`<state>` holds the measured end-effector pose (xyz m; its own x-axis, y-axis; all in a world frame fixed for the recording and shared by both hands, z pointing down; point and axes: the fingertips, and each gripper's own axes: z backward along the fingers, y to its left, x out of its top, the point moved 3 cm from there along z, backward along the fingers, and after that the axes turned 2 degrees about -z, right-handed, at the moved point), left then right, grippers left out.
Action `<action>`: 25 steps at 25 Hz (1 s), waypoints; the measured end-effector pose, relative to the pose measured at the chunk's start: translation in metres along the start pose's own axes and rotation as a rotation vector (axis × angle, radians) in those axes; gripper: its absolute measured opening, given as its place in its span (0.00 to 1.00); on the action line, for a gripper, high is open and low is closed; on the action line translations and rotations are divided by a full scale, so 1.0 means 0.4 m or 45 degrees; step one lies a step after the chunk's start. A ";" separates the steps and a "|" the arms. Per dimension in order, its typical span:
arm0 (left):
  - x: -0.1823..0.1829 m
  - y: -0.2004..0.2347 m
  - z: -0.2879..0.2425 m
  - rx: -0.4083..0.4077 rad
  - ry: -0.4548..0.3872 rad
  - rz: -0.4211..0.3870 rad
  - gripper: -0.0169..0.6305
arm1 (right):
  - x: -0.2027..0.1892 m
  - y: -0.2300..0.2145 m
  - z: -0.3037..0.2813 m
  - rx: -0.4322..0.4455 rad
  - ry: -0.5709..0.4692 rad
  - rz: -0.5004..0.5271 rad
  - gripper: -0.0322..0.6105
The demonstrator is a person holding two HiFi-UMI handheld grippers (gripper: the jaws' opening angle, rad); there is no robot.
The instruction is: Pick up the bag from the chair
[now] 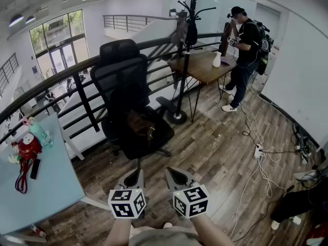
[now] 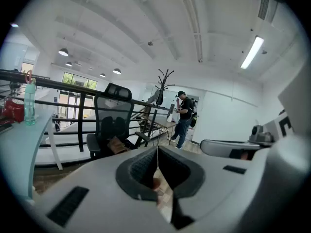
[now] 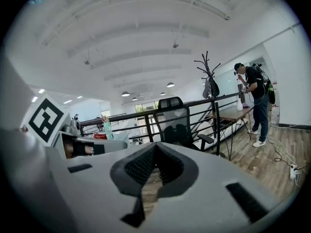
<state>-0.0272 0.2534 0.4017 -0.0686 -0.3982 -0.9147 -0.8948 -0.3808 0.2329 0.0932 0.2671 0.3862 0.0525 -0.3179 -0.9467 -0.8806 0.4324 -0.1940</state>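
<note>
Bag (image 1: pixel 139 126), brown and slumped, sits on the seat of a black office chair (image 1: pixel 123 70) on a wood-floored mezzanine, as a person holding 2 handheld grippers faces it from a few steps back.

Seen from the head view, the bag lies at 12 o'clock from the left gripper (image 1: pixel 135 176) and at about 11 o'clock from the right gripper (image 1: pixel 173 174). That makes the left gripper the nearer one by a small margin. Both are well apart from the chair, with bare floor between. The bag's long axis appears to run roughly from 10 o'clock to 4 o'clock across the seat, though at this range that is hard to read. No handle or strap can be made out.

Each gripper's own view shows its jaws pressed together at the tips with nothing between them. They will likely need to spread before any grasp.

The count is 1 bag, 1 chair and 2 grippers. Also in view are 1 black coat stand (image 1: pixel 187 45) at 1 o'clock behind the chair and 1 wooden desk (image 1: pixel 202 68). In addition, 1 person (image 1: pixel 245 50) stands at 2 o'clock, and 1 pale blue table (image 1: pixel 51 188) is at 9 o'clock.
</note>
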 end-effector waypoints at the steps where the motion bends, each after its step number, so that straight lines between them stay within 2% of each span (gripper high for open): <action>1: -0.001 -0.005 -0.002 -0.001 0.001 0.002 0.03 | 0.000 -0.003 0.002 0.004 0.001 0.000 0.05; 8: -0.007 -0.052 -0.009 0.002 0.005 -0.009 0.03 | 0.003 -0.022 0.026 0.032 -0.001 0.012 0.05; 13: -0.018 -0.091 -0.013 0.023 -0.003 -0.008 0.03 | 0.008 -0.061 0.056 0.055 -0.033 -0.064 0.05; 18: -0.045 -0.117 -0.018 0.042 0.012 0.014 0.03 | -0.008 -0.090 0.072 0.066 -0.005 -0.077 0.05; 25: -0.063 -0.108 -0.024 0.085 0.042 0.041 0.03 | -0.015 -0.109 0.059 0.086 0.000 -0.136 0.05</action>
<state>0.0174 0.2717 0.4180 -0.0847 -0.4368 -0.8956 -0.9199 -0.3110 0.2387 0.1424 0.2702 0.3940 0.1445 -0.3654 -0.9196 -0.8362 0.4518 -0.3109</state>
